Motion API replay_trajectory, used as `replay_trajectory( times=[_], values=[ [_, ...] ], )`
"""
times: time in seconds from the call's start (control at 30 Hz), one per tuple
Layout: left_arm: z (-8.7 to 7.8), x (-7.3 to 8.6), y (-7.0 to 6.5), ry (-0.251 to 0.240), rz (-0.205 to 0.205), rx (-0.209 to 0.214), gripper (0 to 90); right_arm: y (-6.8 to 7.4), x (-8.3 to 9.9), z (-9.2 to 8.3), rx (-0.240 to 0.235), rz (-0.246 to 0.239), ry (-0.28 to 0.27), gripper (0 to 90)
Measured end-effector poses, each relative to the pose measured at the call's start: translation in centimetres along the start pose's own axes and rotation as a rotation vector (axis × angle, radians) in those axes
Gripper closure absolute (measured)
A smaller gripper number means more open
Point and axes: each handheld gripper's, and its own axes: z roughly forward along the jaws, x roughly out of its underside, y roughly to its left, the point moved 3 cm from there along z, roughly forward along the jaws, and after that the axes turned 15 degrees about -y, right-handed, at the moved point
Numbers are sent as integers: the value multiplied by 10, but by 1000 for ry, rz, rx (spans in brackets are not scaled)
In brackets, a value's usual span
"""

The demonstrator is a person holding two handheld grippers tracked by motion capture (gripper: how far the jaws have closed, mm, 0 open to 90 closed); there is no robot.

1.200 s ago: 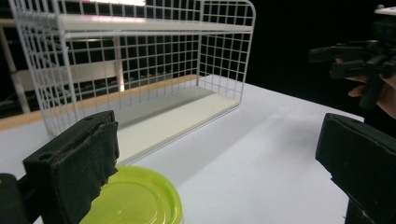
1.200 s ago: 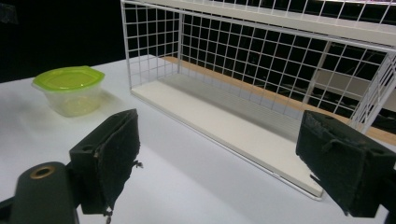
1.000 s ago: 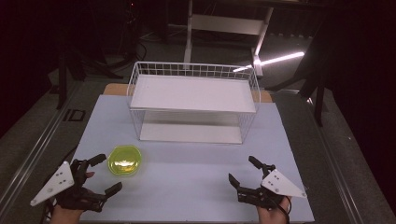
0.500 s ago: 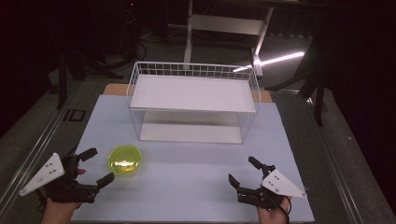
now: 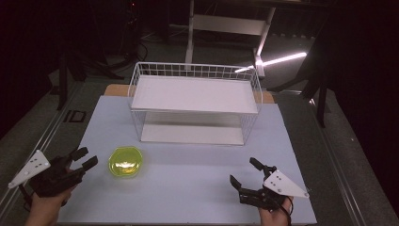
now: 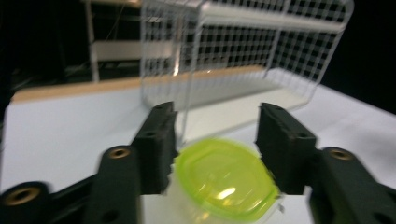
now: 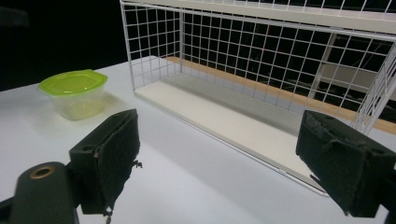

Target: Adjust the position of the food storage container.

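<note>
Closing toward the unlabelled green-lidded container [image 5: 125,161], left gripper [image 5: 83,160] jaws remain apart; right gripper [image 5: 244,175] jaws gape.

The table [image 5: 188,188] is evenly lit from above while the room around it stays dark. A bright strip of light glares on the floor beyond its far right corner. The left gripper view is blurred; a small highlight sits on the green lid [image 6: 224,179].
</note>
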Motion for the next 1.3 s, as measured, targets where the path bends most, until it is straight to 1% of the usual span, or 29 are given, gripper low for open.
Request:
replay_trajectory(
  times=[0.03,0.07,0.1,0.13,0.17,0.2,0.23,0.27,0.3,0.33,0.37,0.4,0.47,0.5,0.57,0.6,0.63,0.73,0.8,0.97,1.03,1.13,1.17,1.23,1.3],
  values=[
    [0,3,2,10,-1,-7,576,1,1,0,-8,6,3,134],
    [0,8,5,32,-5,-15,629,1,2,1,-13,5,7,134],
    [0,13,8,50,-9,-8,649,0,3,1,-14,1,15,134],
    [0,17,10,48,-10,15,708,0,3,1,-12,-1,16,134],
    [1,21,11,64,-2,21,744,-1,2,1,-10,4,14,134],
    [2,26,13,93,14,17,793,-2,2,1,-9,9,8,134],
    [3,29,14,103,40,16,819,-3,1,1,-6,16,7,134],
    [4,33,15,122,63,5,862,-3,1,0,-6,20,7,134],
    [6,35,16,148,60,8,894,-3,2,0,-6,18,9,134],
    [7,37,16,159,74,7,900,-3,2,0,-7,16,10,134],
    [9,39,16,186,86,3,900,-2,2,0,-8,17,11,134],
    [11,41,16,215,101,10,900,-2,1,0,-11,16,9,135],
    [15,46,15,271,125,-5,900,-1,1,0,-18,18,7,135],
    [17,49,15,293,130,-1,900,-1,1,1,-19,17,7,135],
    [21,54,16,341,122,3,900,-1,1,1,-21,18,9,135],
    [23,56,15,354,123,14,900,-1,1,1,-22,19,9,135],
    [24,58,15,355,119,21,900,-1,2,1,-22,21,11,135],
    [29,63,12,381,109,36,900,-1,1,1,-18,29,7,135],
    [33,65,10,399,118,42,900,-1,1,0,-16,29,8,135],
    [43,70,4,428,109,61,900,-2,1,-1,-15,39,9,135],
    [46,73,1,420,92,70,900,-3,2,-1,-14,39,10,135],
    [50,75,-7,431,109,95,900,-3,2,-1,-15,41,8,135],
    [51,75,-9,434,104,101,900,-3,2,-2,-16,41,8,135],
    [54,76,-14,447,111,113,900,-4,1,-2,-17,45,6,135],
    [58,76,-20,447,113,129,900,-4,1,-2,-15,47,4,135]
  ],
)
